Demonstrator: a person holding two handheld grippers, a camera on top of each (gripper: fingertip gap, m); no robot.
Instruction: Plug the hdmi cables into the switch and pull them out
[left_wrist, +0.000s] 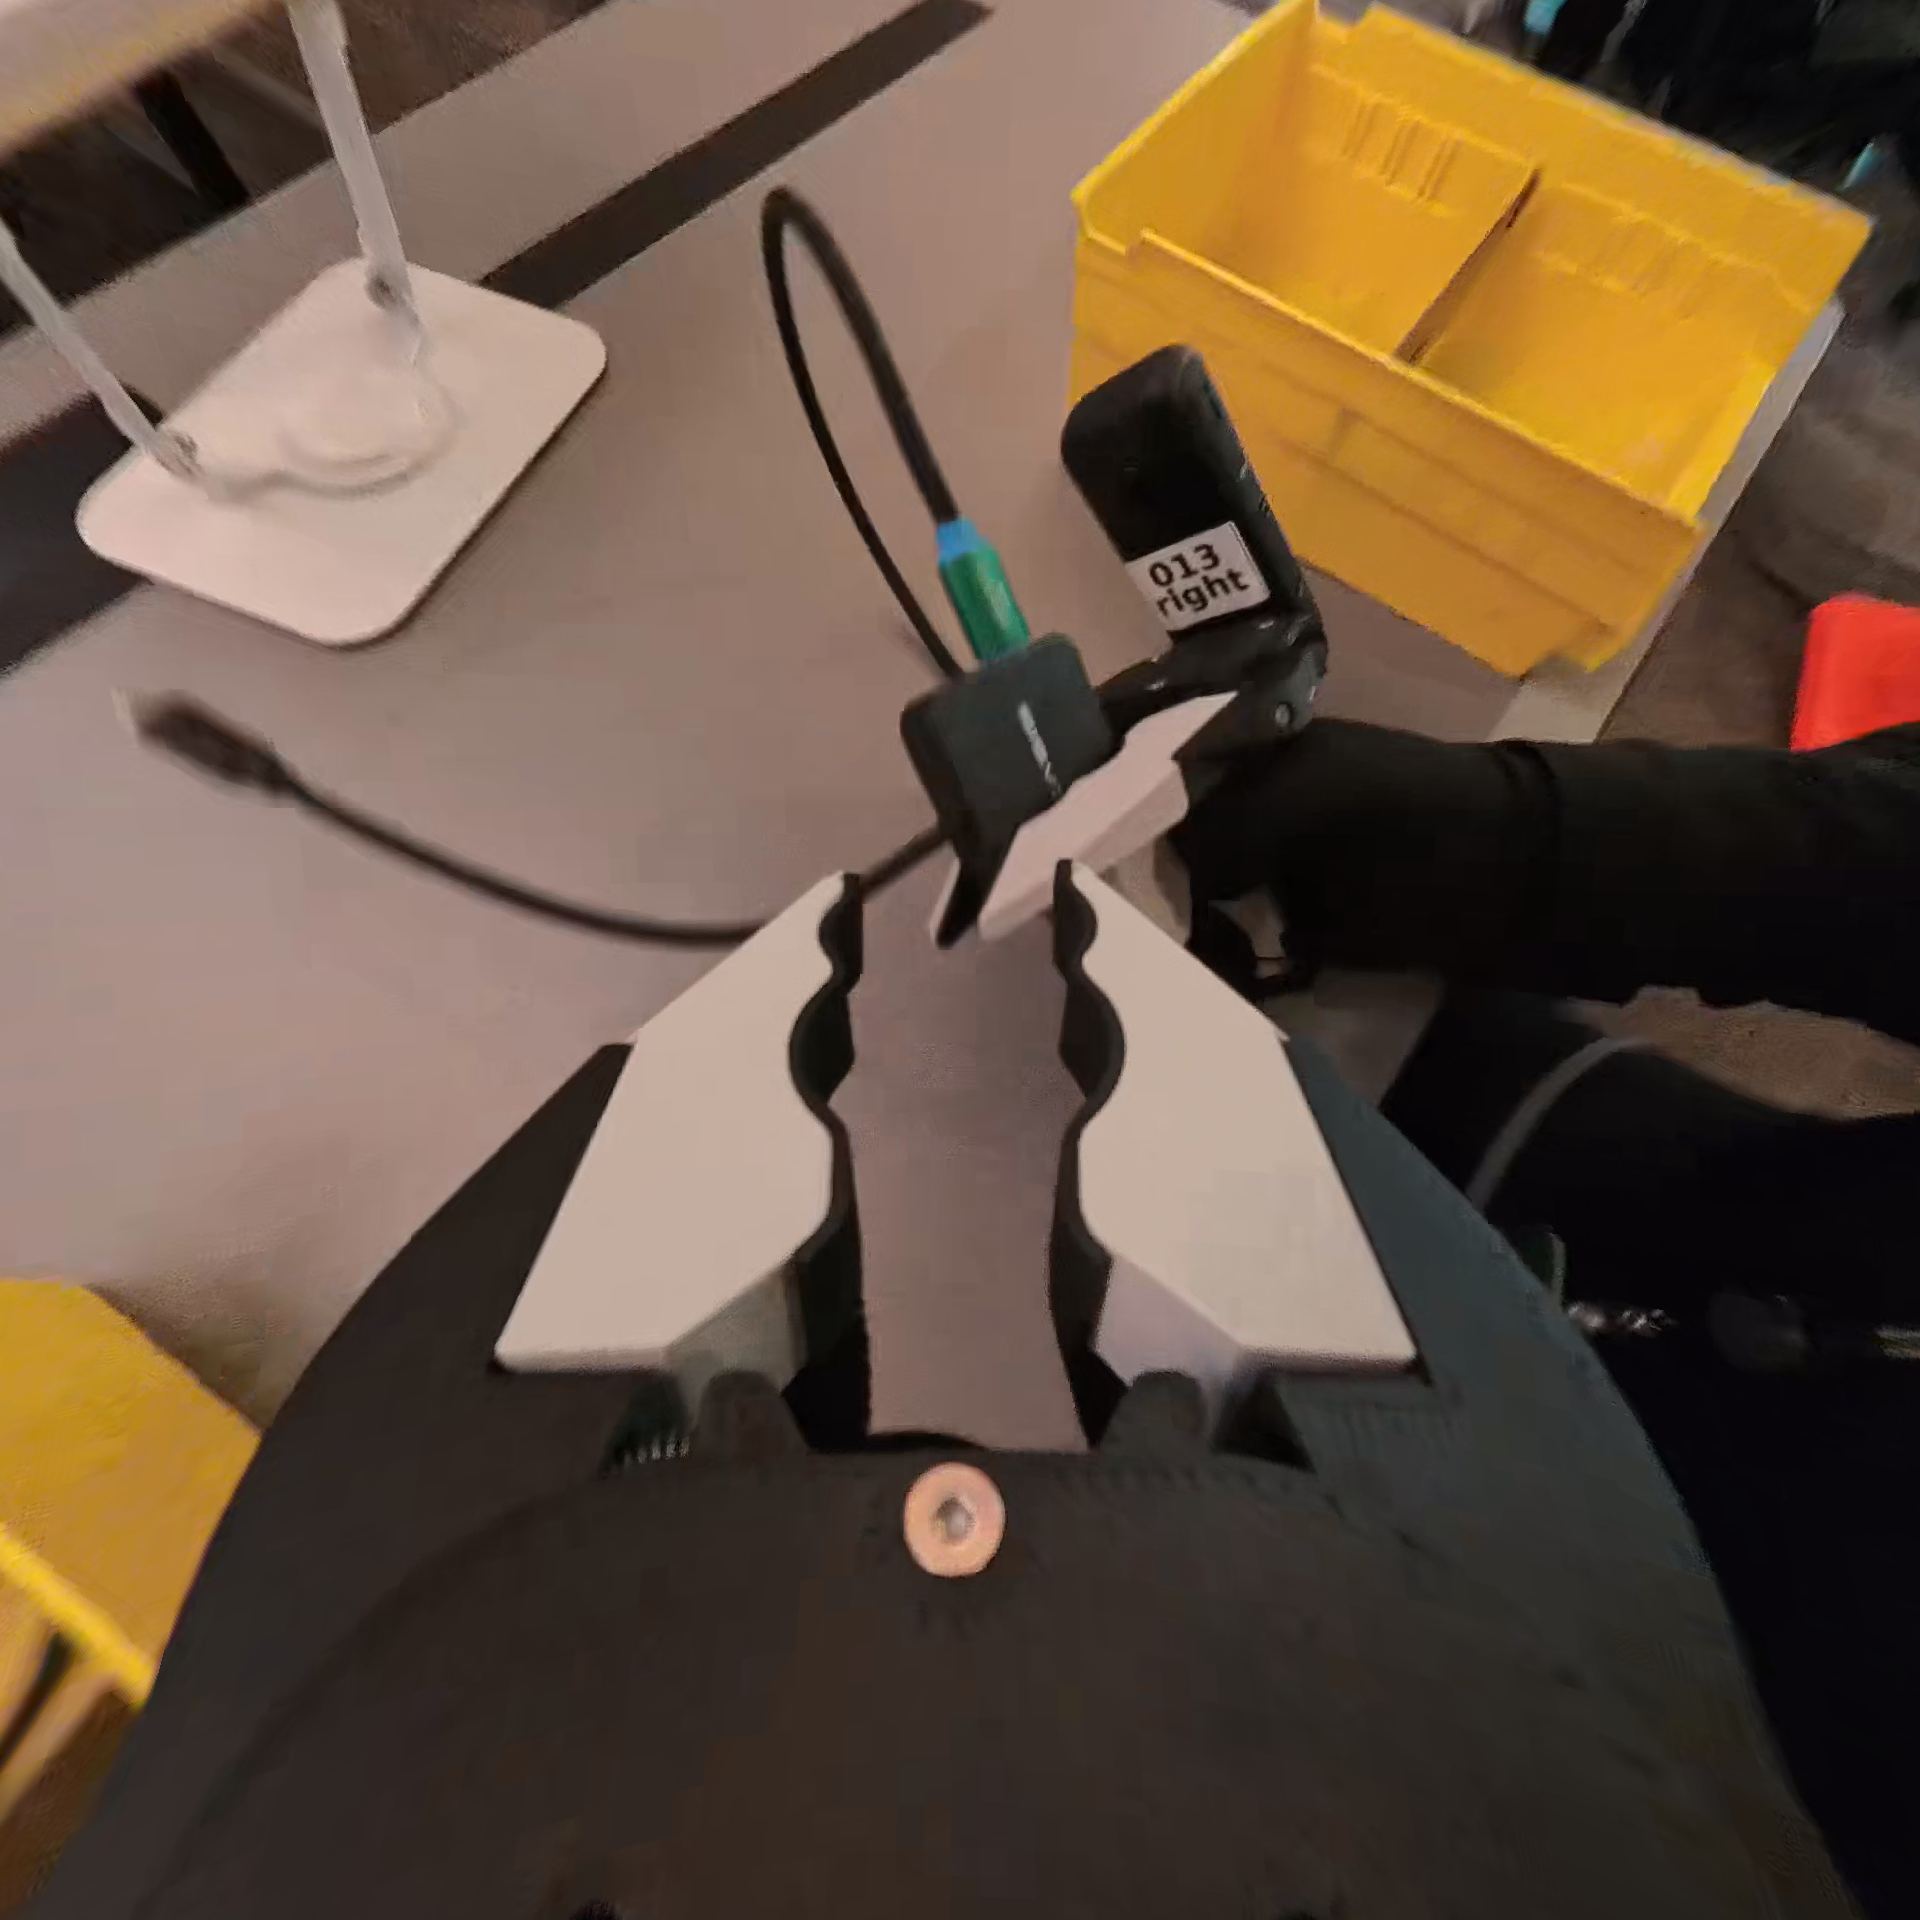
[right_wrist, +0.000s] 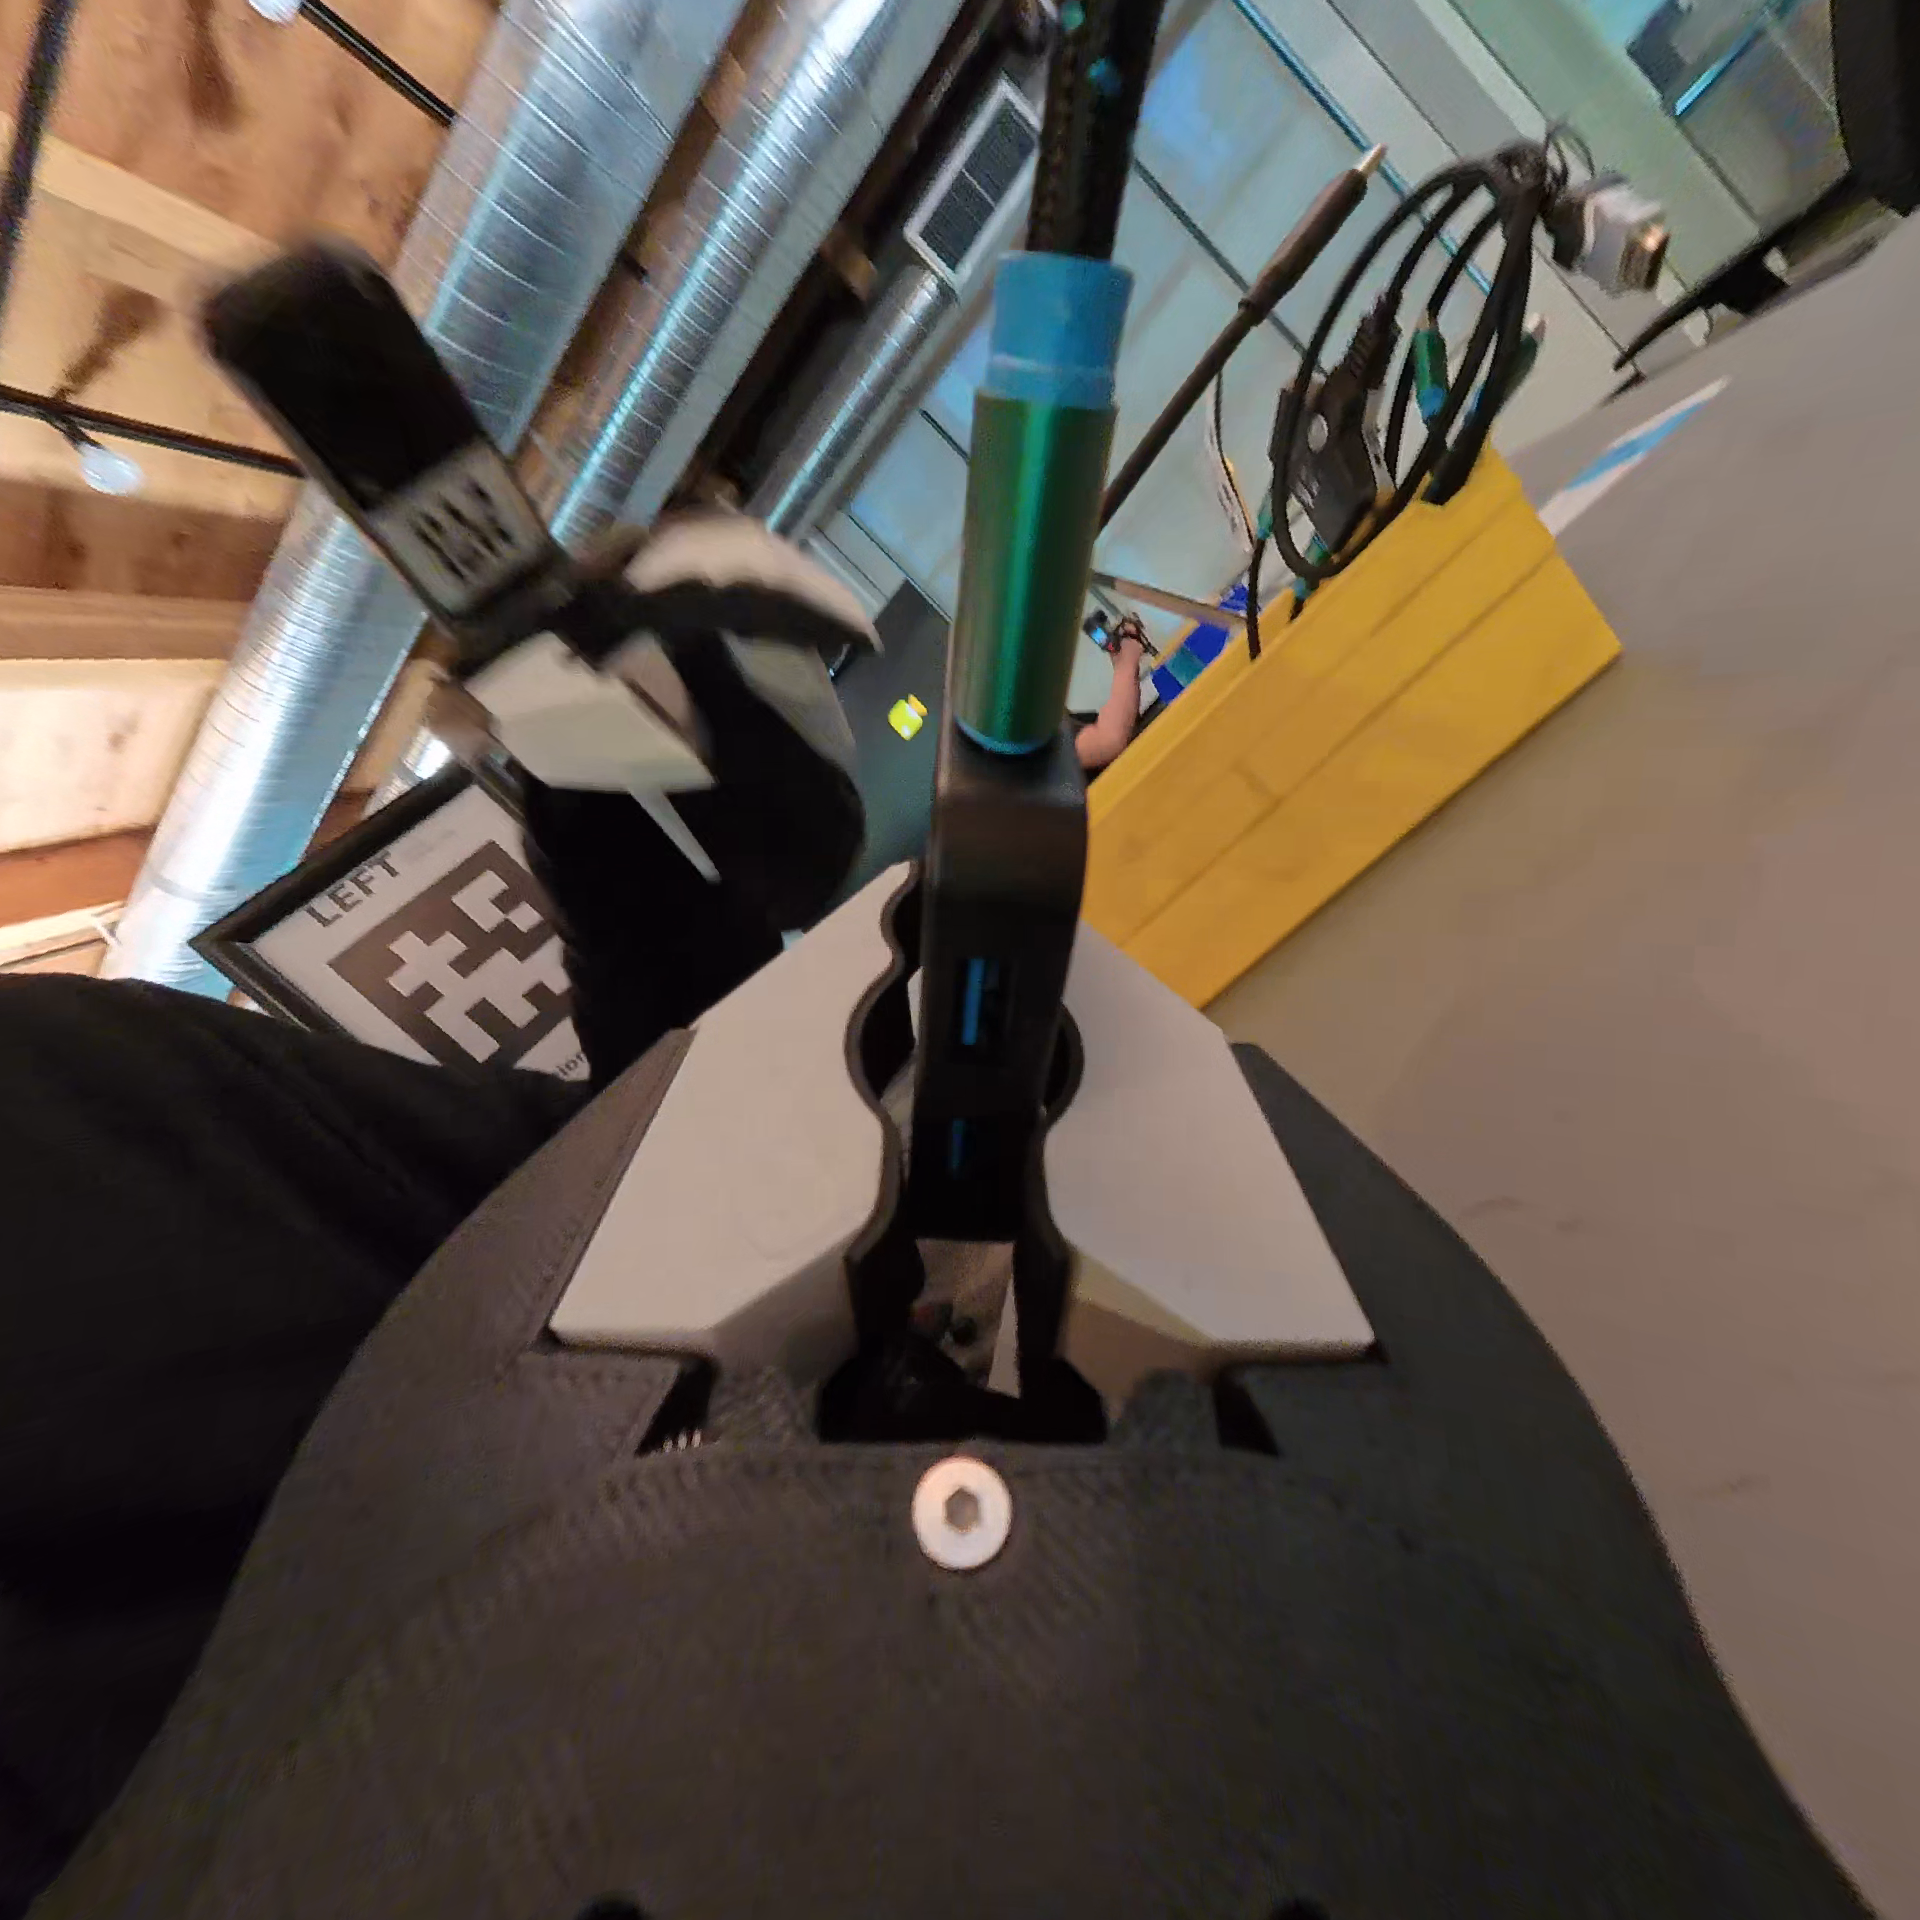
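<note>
Right gripper (right_wrist: 987, 1049) is clamped on the switch (right_wrist: 997, 935), held above the tabletop (left_wrist: 520, 748); the green-shelled HDMI plug (right_wrist: 1023, 582) is seated in its end; left gripper (left_wrist: 956, 904) gapes empty just beside; extraction apparently next, needing a straight pull on the plug.

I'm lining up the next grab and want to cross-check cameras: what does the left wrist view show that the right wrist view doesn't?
Only the left wrist view shows the white lamp base, the loose black cable end on the table, and the empty, open left gripper. Only the right wrist view shows the switch's blue ports and a cable bundle in the bin. Both show the switch held in the right gripper, the green plug seated in it, and the yellow bin.
</note>
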